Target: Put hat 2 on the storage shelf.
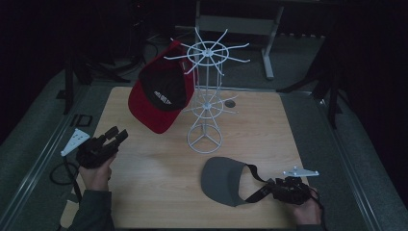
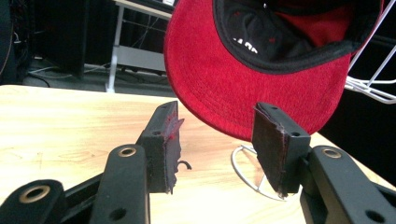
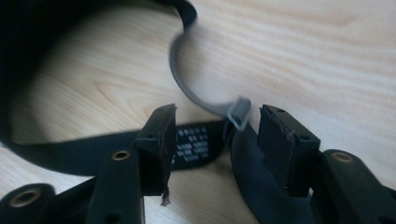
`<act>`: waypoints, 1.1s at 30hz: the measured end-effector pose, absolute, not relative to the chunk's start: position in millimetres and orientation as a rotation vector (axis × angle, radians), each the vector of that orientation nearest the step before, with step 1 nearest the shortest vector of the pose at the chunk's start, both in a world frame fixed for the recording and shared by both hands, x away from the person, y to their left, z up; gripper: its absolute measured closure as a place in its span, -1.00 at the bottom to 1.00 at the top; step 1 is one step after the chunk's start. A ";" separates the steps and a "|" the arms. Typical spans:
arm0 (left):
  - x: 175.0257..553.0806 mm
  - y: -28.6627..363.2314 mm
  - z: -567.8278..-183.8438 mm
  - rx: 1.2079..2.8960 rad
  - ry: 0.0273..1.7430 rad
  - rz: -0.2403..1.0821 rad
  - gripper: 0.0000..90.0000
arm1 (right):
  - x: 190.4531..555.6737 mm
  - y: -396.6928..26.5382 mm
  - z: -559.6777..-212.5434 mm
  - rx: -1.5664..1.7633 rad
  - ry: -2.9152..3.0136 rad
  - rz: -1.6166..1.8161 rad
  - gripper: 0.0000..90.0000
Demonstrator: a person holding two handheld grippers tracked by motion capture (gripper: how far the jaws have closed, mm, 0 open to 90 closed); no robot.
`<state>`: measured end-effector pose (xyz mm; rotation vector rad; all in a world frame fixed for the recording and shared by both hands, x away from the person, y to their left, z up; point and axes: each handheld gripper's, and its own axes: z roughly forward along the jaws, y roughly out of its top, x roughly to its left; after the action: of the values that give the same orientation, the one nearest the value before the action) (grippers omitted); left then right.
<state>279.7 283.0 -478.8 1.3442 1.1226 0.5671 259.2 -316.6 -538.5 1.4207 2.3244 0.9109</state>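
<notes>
A red cap (image 1: 161, 96) with a black lining hangs by the white wire rack (image 1: 206, 91), its brim tilted down to the left. Held low at the table's left side, my left gripper (image 1: 118, 134) is open and aimed at the cap; in the left gripper view the brim (image 2: 243, 88) hangs beyond the empty jaws (image 2: 217, 121). A grey visor (image 1: 223, 180) lies flat at the front. Its black strap (image 1: 257, 185) runs into my right gripper (image 1: 270, 188). In the right gripper view the strap (image 3: 201, 93) and its buckle (image 3: 238, 112) lie between the open jaws (image 3: 217, 116), and the pads do not press on them.
The rack's round base (image 1: 205, 139) stands mid-table on the wooden top (image 1: 144, 192). A small round hole (image 1: 230, 103) sits behind the rack. A black cable (image 1: 60, 173) loops off the table's left edge. A desk frame (image 1: 269, 48) stands in the dark beyond.
</notes>
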 end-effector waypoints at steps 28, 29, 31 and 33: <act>295.8 269.2 -508.8 1.456 1.235 0.625 0.16 | 318.4 -320.0 -536.3 1.505 2.218 0.777 0.90; 296.4 269.1 -510.3 1.456 1.237 0.622 0.16 | 320.6 -320.2 -534.9 1.497 2.212 0.780 0.90; 297.5 269.3 -513.3 1.452 1.235 0.614 0.16 | 324.4 -319.9 -531.6 1.490 2.197 0.788 0.90; 298.1 268.9 -515.6 1.448 1.235 0.616 0.17 | 328.1 -318.8 -529.1 1.479 2.194 0.799 0.90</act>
<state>298.1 268.9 -515.6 1.4479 1.2353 0.6158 328.1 -318.8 -529.1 1.4789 2.1941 0.7989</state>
